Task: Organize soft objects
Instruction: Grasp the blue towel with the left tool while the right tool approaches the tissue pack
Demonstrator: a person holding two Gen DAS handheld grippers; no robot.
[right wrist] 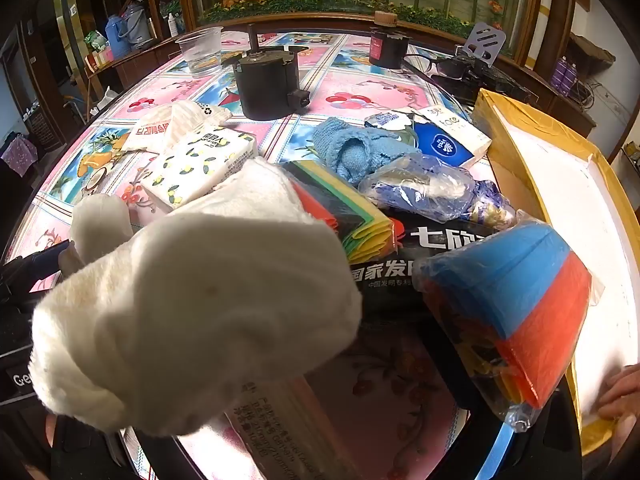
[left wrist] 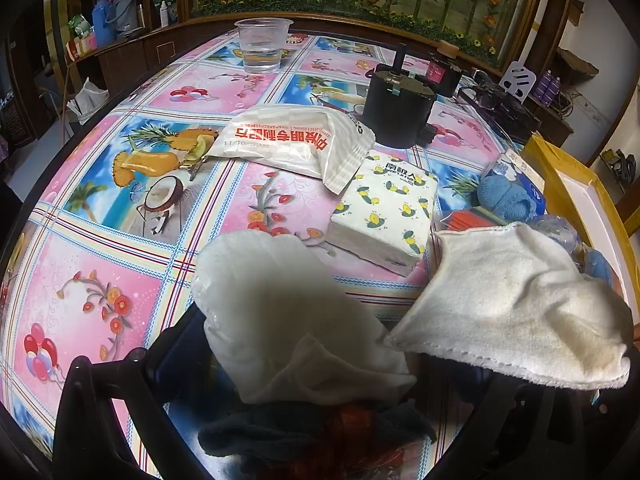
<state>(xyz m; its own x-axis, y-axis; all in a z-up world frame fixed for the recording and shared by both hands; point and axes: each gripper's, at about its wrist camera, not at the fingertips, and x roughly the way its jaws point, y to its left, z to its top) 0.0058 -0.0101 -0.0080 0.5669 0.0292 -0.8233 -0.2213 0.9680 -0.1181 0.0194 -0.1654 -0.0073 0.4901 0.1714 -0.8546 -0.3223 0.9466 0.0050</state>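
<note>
A white towel (left wrist: pixel 516 304) hangs in the air between both grippers. My left gripper (left wrist: pixel 304 364) is shut on one end of it, a bunched white corner (left wrist: pixel 280 312) right in front of the camera. My right gripper (right wrist: pixel 256 412) is shut on the other end; the towel (right wrist: pixel 192 312) drapes over its fingers and hides them. Below lie a lemon-print tissue pack (left wrist: pixel 386 208), a blue knitted piece (right wrist: pixel 352 152), a bagged blue and orange sponge pack (right wrist: pixel 512 312) and a dark cloth (left wrist: pixel 312 432).
A white snack bag (left wrist: pixel 292 140), a black motor (left wrist: pixel 400 108) and a plastic cup with water (left wrist: pixel 262 44) stand on the patterned tablecloth (left wrist: pixel 100 292). A yellow cardboard box with white lining (right wrist: pixel 568 200) lies at the right. A blue tissue pack (right wrist: pixel 448 140) and glasses (right wrist: pixel 436 66) are farther back.
</note>
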